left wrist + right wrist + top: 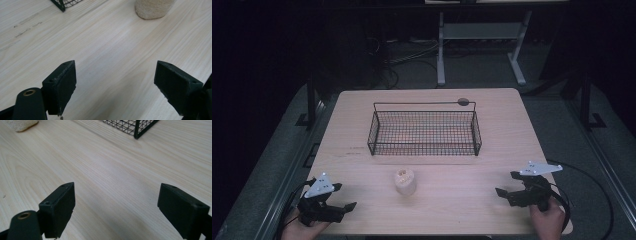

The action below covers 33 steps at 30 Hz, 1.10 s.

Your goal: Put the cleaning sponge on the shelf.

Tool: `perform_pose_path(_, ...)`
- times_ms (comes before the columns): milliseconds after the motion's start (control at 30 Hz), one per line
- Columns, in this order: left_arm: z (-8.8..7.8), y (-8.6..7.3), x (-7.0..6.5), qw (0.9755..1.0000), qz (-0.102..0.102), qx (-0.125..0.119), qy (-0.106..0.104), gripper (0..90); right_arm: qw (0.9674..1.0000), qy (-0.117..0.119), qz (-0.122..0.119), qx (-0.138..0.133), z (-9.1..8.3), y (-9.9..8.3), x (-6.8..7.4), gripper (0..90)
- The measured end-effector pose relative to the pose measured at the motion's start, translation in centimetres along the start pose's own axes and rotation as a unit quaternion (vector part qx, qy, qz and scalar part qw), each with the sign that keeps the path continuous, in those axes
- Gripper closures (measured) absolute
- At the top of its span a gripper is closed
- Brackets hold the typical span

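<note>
2 open grippers, left (346, 196) and right (506, 183); 1 spool (405, 181), 1 basket (424, 147).

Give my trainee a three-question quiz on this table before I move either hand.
1. True or false: the wire basket has something inside it.
2. Which tongs are open: A) left only, B) right only, C) both?
3. Fill in: the small beige roll stands on the table on the basket's ______ side, near or far from the person.

Key
1. False. It looks empty; only the table shows through the mesh.
2. C. The left tongs and the right tongs both have their jaws wide apart, with bare wood between them.
3. Near. It stands between the basket and the table's front edge, apart from both tongs.
</note>
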<state>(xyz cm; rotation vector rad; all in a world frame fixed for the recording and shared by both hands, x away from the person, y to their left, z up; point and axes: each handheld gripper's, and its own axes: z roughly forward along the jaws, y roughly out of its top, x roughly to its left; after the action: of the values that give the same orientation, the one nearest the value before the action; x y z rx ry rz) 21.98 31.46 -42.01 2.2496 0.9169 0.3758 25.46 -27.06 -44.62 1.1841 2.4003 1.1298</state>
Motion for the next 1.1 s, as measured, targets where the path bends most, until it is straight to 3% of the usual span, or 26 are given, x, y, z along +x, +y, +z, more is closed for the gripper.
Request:
perform_pose_path(567,0.5,2.8,-0.8,0.9989,0.039,0.018,-0.016,17.2,0.9999,-0.009,0.007,-0.003,-0.6,-0.4,-0.1,14.1)
perform_pose_path(900,0.6,3.9,-1.1,0.9982,0.050,0.023,-0.023,17.2,1.0000,-0.002,0.000,-0.002,-0.4,-0.3,0.1,14.2)
perform_pose_path(1100,0.5,4.8,-1.5,0.9968,0.067,0.034,-0.026,17.2,1.0000,0.001,-0.002,-0.001,-0.4,-0.3,0.1,14.2)
